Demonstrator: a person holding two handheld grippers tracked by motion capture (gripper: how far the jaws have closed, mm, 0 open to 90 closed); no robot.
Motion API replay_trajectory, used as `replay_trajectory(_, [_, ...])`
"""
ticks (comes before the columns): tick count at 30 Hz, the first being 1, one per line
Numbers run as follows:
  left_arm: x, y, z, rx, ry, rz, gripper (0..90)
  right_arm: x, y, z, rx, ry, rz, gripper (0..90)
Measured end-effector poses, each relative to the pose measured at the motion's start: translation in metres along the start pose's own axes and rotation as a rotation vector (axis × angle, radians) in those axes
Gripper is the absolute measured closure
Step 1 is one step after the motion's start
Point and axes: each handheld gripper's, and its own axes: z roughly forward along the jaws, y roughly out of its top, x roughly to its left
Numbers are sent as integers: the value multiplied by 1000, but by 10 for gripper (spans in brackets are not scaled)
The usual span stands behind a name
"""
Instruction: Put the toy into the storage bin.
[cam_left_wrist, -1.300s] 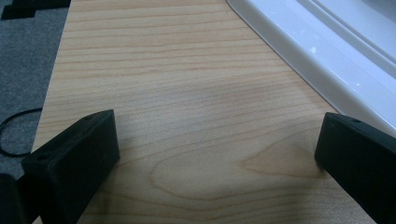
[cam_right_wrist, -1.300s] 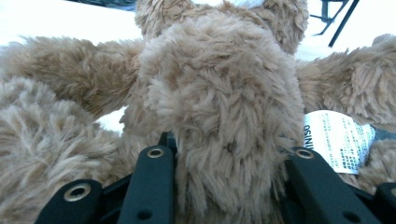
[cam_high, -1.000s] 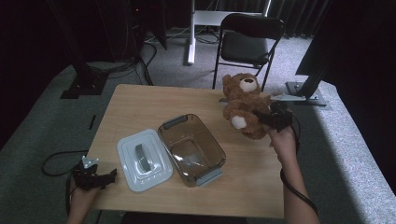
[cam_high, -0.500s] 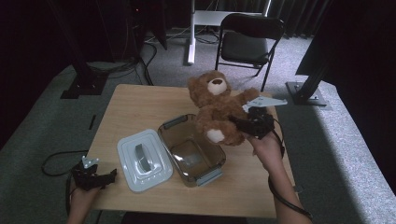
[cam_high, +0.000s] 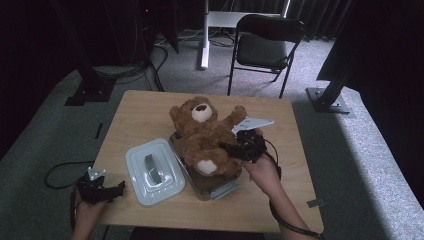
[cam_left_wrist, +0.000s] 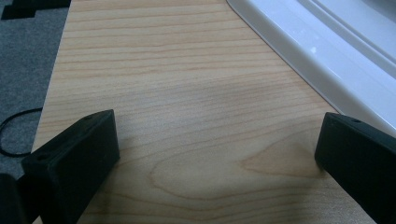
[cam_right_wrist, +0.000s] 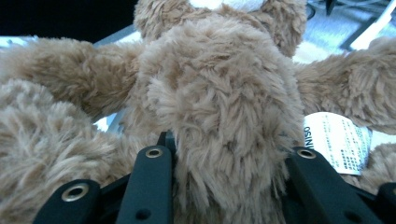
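Over the open container (cam_high: 220, 187) — teddy bear (cam_high: 205, 140) pinched by right tongs (cam_high: 231, 148) (left tongs (cam_high: 117, 189) spread, lid (cam_high: 152, 170) alongside)

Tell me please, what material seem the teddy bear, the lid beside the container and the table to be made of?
Teddy bear: soft plush fabric, matte; long brown fibres stand out around the right tongs, which are shut on its body.
Lid: probably plastic, white and glossy; its moulded rim reflects light.
Table: wood or a wood-look laminate, light and smooth; grain lines show, but which one is not clear.

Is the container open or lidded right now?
Open. The white lid lies flat on the table beside the container, while the teddy bear is held over it.
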Motion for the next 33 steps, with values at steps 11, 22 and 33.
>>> replay_trajectory(11, [-1, 0, 0, -1, 4, -3, 3, 16, -40, 39, 95, -4, 3, 614])
replay_trajectory(22, [-1, -1, -1, 0, 4, -4, 3, 26, -37, 38, 92, -18, -21, 352])
replay_trajectory(33, [-1, -1, -1, 0, 4, -4, 3, 17, 5, 16, -52, -21, 47, 202])
